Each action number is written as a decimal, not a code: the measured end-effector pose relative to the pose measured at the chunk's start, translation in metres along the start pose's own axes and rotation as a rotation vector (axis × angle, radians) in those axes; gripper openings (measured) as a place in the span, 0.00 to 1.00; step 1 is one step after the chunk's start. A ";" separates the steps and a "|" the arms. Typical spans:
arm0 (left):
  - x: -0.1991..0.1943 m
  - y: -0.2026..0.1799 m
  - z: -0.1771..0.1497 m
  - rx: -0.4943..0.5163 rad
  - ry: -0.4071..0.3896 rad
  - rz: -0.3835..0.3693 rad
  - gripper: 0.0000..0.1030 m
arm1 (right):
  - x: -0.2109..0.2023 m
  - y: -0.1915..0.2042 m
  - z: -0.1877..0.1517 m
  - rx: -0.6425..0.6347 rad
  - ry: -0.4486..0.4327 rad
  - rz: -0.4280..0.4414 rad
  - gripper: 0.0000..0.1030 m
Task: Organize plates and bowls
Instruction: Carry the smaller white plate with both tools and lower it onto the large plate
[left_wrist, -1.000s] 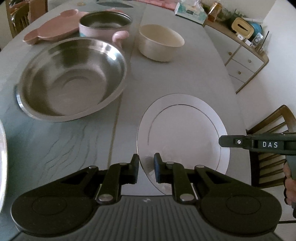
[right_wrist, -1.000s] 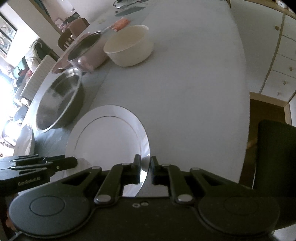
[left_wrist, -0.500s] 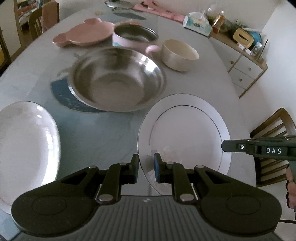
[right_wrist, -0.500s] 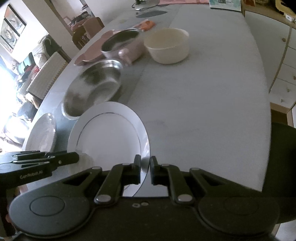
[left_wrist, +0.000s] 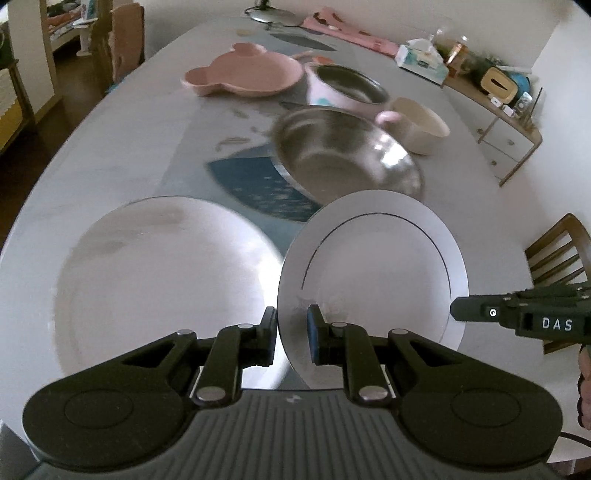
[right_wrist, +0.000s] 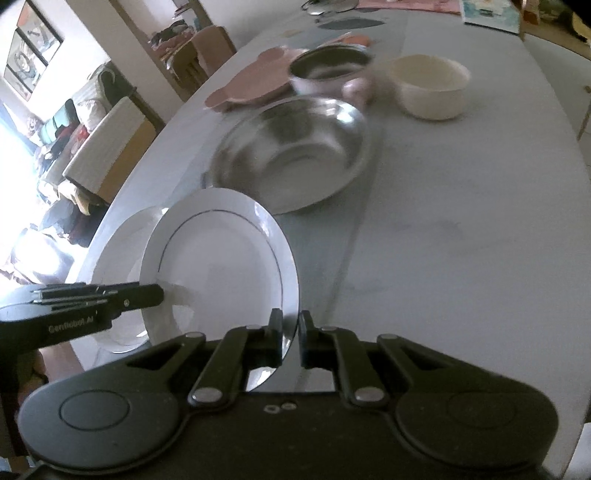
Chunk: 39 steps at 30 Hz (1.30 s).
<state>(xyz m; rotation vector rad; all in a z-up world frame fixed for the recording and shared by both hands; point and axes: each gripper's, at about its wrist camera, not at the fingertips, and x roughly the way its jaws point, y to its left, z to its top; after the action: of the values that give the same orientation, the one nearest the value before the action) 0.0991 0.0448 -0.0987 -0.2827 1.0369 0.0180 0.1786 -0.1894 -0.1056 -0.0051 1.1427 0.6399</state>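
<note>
Both grippers hold a white plate with a thin dark ring (left_wrist: 373, 266), lifted and tilted above the table. My left gripper (left_wrist: 291, 332) is shut on its near rim. My right gripper (right_wrist: 290, 332) is shut on its other rim; the plate also shows in the right wrist view (right_wrist: 221, 266). A second, larger white plate (left_wrist: 162, 280) lies flat on the table to the left, partly under the held plate. A steel bowl (left_wrist: 343, 155) sits behind them. A pink metal-lined pot (left_wrist: 343, 92), a cream bowl (left_wrist: 421, 125) and a pink bear-shaped plate (left_wrist: 247, 74) stand farther back.
The grey table (right_wrist: 461, 221) curves away on the right. A dark blue mat (left_wrist: 255, 181) lies under the steel bowl. A wooden chair (left_wrist: 557, 251) stands at the right edge, a sideboard (left_wrist: 502, 122) beyond it. Chairs stand at the far left.
Both grippers have carried the ringed plate leftward. It now overlaps the edge of the large white plate, which has come fully into view. The steel bowl has fallen farther back.
</note>
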 end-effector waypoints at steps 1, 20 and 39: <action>-0.002 0.009 0.000 0.001 0.001 0.002 0.15 | 0.004 0.007 0.001 0.001 0.004 0.003 0.09; 0.005 0.128 0.009 0.010 0.050 0.028 0.15 | 0.088 0.113 0.014 0.014 0.059 -0.016 0.09; 0.021 0.143 0.014 0.073 0.117 0.028 0.16 | 0.114 0.138 0.019 0.029 0.134 -0.107 0.13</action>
<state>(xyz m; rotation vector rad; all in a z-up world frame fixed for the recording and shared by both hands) 0.1008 0.1838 -0.1418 -0.2042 1.1554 -0.0110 0.1580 -0.0161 -0.1504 -0.0848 1.2718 0.5343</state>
